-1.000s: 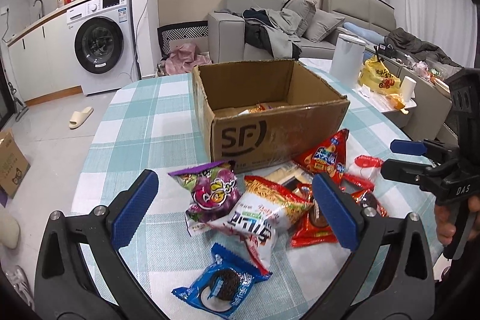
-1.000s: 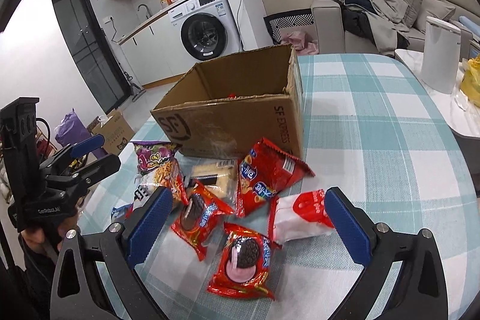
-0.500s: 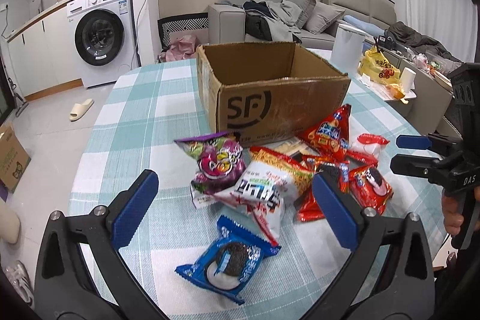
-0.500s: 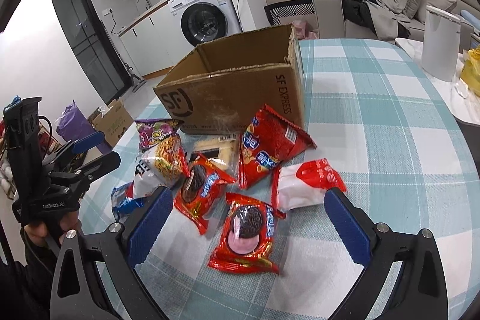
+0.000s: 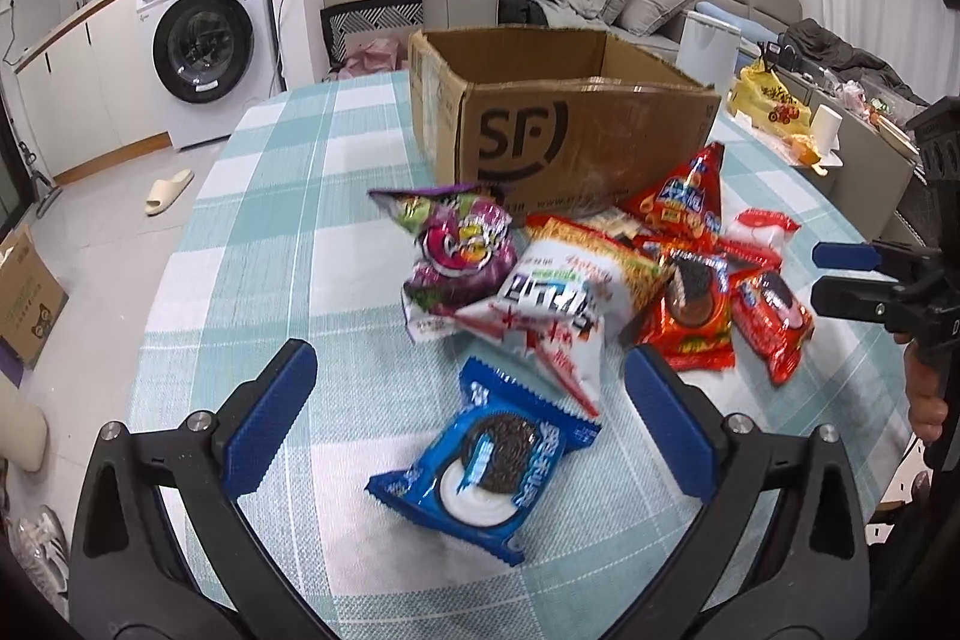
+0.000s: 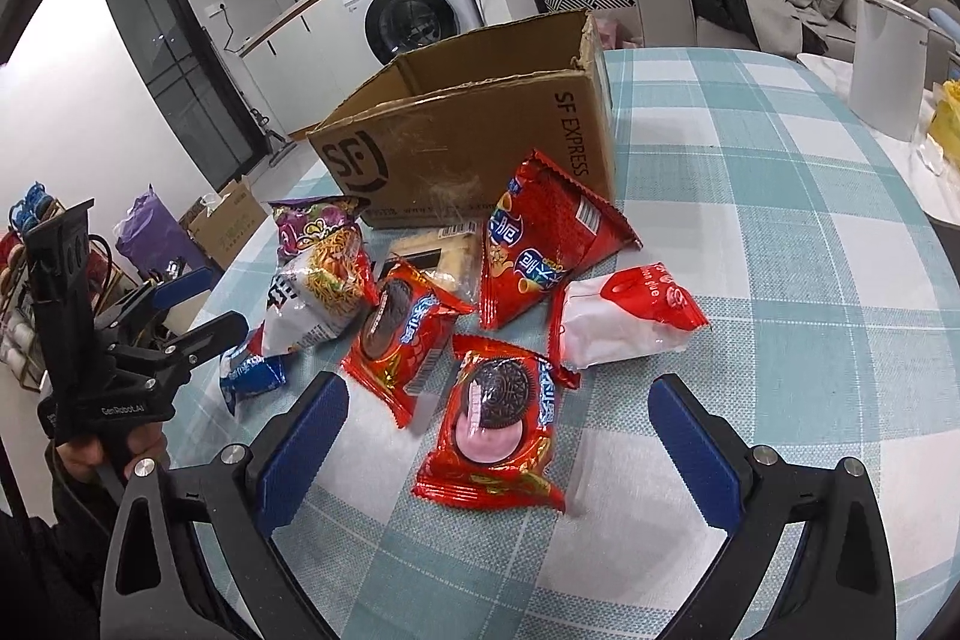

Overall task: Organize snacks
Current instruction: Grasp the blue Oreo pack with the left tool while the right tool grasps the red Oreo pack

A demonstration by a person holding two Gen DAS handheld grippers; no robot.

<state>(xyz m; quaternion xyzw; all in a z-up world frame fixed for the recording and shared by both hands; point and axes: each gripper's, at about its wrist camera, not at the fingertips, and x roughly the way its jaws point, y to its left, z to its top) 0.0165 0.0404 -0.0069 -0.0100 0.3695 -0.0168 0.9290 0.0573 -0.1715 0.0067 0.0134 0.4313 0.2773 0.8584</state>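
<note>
left gripper wide, empty, over blue cookie pack | right gripper wide, empty, over red cookie pack | snack pile mid-table on checked cloth | open cardboard box just behind pile

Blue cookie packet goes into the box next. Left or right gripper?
Left. The blue cookie packet lies right between the open left gripper fingers. The right gripper, also open, frames a red cookie packet instead, with the blue one off to its side.
</note>
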